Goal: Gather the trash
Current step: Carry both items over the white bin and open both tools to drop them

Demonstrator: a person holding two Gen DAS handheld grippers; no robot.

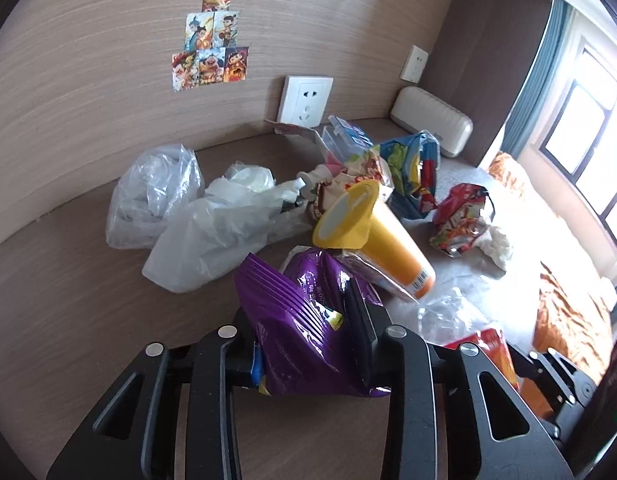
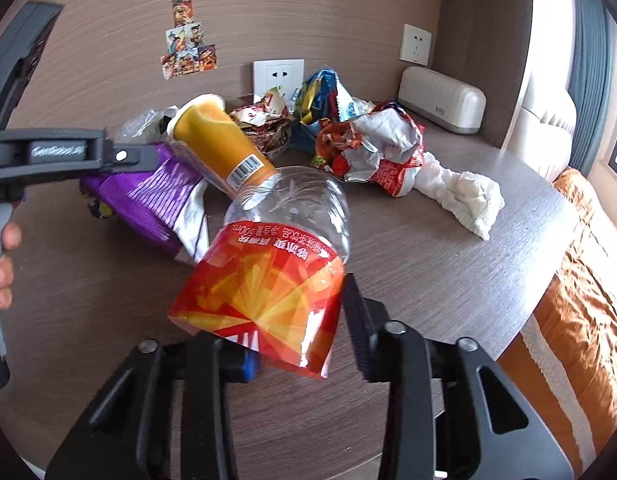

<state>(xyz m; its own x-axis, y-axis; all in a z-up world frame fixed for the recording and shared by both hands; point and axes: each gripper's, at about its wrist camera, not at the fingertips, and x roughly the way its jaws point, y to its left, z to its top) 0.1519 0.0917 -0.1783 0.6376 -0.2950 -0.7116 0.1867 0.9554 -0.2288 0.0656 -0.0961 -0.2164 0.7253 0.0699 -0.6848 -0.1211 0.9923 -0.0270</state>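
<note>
My left gripper (image 1: 304,320) is shut on a purple snack bag (image 1: 304,332) low over the table; it also shows in the right wrist view (image 2: 148,196). My right gripper (image 2: 304,320) is shut on a clear plastic bottle with a red-orange label (image 2: 264,292), held above the table; the bottle's base shows in the left wrist view (image 1: 448,316). A yellow cup (image 1: 372,236) lies tilted on the trash pile, also in the right wrist view (image 2: 216,140).
Clear plastic bags (image 1: 180,216), a blue wrapper (image 1: 412,172), a red wrapper (image 2: 372,148) and crumpled white tissue (image 2: 464,196) lie on the brown table (image 2: 428,272). A cream box (image 2: 440,100) stands at the back right. An orange-covered bed (image 2: 580,312) lies beyond the table's right edge.
</note>
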